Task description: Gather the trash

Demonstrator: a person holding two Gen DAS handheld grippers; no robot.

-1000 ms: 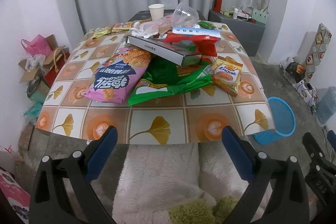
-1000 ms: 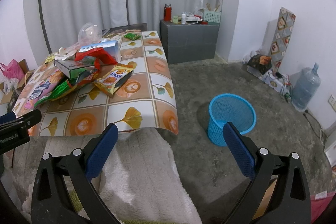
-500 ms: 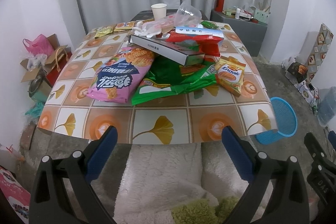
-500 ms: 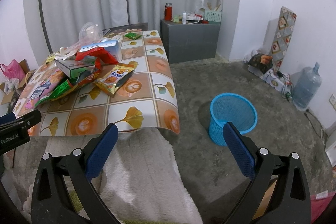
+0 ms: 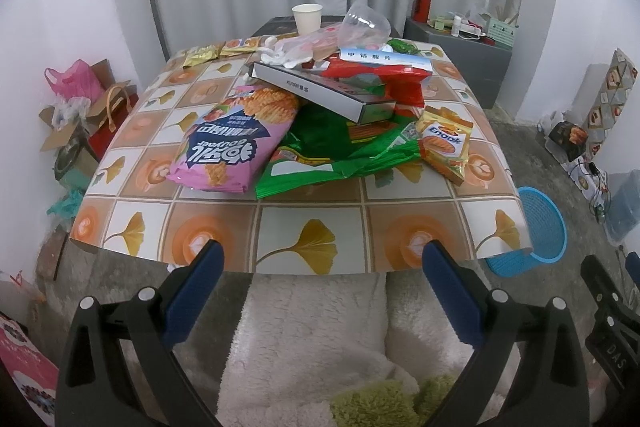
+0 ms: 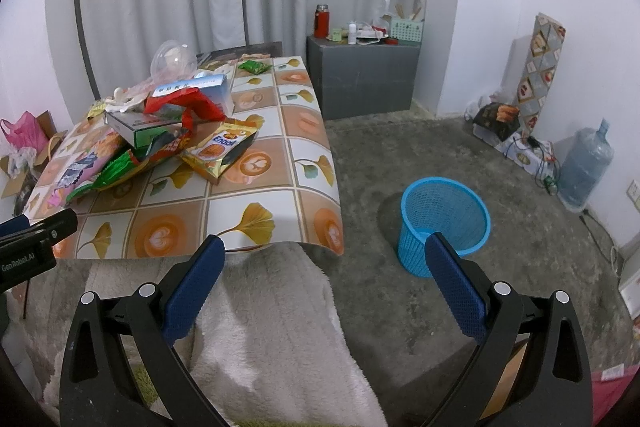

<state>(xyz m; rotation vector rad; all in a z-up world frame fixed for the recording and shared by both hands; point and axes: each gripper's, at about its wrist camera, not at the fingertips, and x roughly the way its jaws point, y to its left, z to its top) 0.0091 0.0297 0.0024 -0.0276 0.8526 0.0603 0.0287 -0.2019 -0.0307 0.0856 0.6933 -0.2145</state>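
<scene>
A heap of trash lies on the patterned table (image 5: 304, 239): a pink chip bag (image 5: 236, 139), a green wrapper (image 5: 332, 163), an orange snack packet (image 5: 444, 147), a long grey box (image 5: 320, 91), a red wrapper (image 5: 384, 75), a clear plastic cup (image 5: 366, 23) and a paper cup (image 5: 307, 17). A blue mesh waste basket (image 6: 444, 223) stands on the floor right of the table. My left gripper (image 5: 320, 275) is open and empty at the table's near edge. My right gripper (image 6: 324, 267) is open and empty, between the table corner and the basket.
A white fleece blanket (image 6: 272, 331) lies below both grippers. A grey cabinet (image 6: 364, 75) with small items stands in the back corner. Bags and boxes (image 5: 76, 115) sit on the floor left of the table. A water jug (image 6: 586, 163) and cables lie along the right wall.
Both views shifted only slightly; the left gripper has drifted a little up and back from the table. Both grippers stay open and nothing on the table has moved.
</scene>
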